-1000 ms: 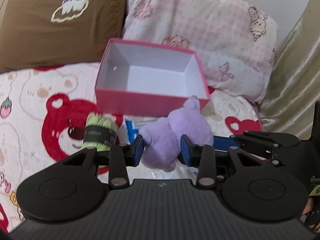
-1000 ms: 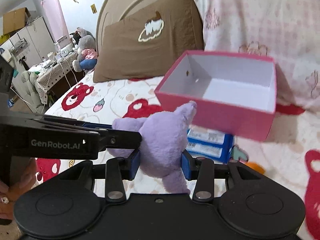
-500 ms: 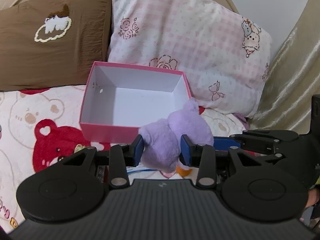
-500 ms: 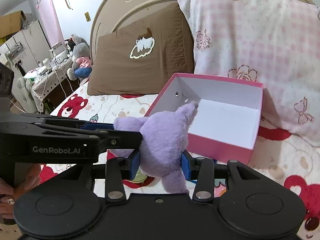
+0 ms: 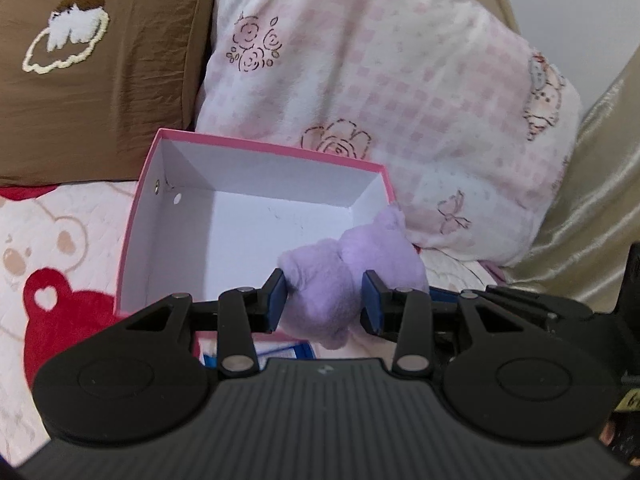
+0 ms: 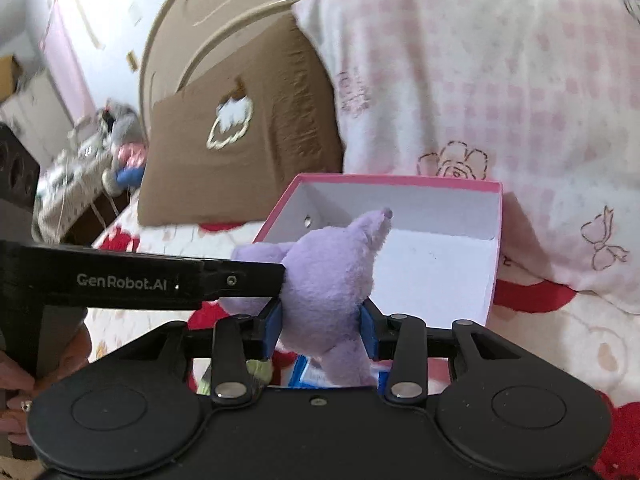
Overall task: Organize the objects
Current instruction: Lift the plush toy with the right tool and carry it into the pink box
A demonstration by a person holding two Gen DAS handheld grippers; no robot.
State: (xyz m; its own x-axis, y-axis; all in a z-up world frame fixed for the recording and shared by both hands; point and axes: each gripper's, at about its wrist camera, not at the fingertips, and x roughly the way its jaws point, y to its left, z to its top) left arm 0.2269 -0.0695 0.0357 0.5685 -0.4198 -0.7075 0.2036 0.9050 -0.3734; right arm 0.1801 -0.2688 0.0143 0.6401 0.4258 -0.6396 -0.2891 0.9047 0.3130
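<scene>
**Plush held over the box's near edge**

Both my claws grip the purple plush (image 5: 352,276): the left claw (image 5: 324,300) pinches one end and the right claw (image 6: 322,322) the body. The right claw's jaws have just closed a little tighter on it.

The pink box (image 5: 256,216) lies on the bed at my 12 o'clock, open and bare inside, backed by the pink pillow (image 5: 400,92). From the left claw, the plush hangs over the box's near right corner. From the right claw, it sits above the near wall, its snout pointing to 1 o'clock into the box. Its long axis runs across from one claw to the other. I judge a short push toward 12 brings it clear over the floor of the box.
</scene>
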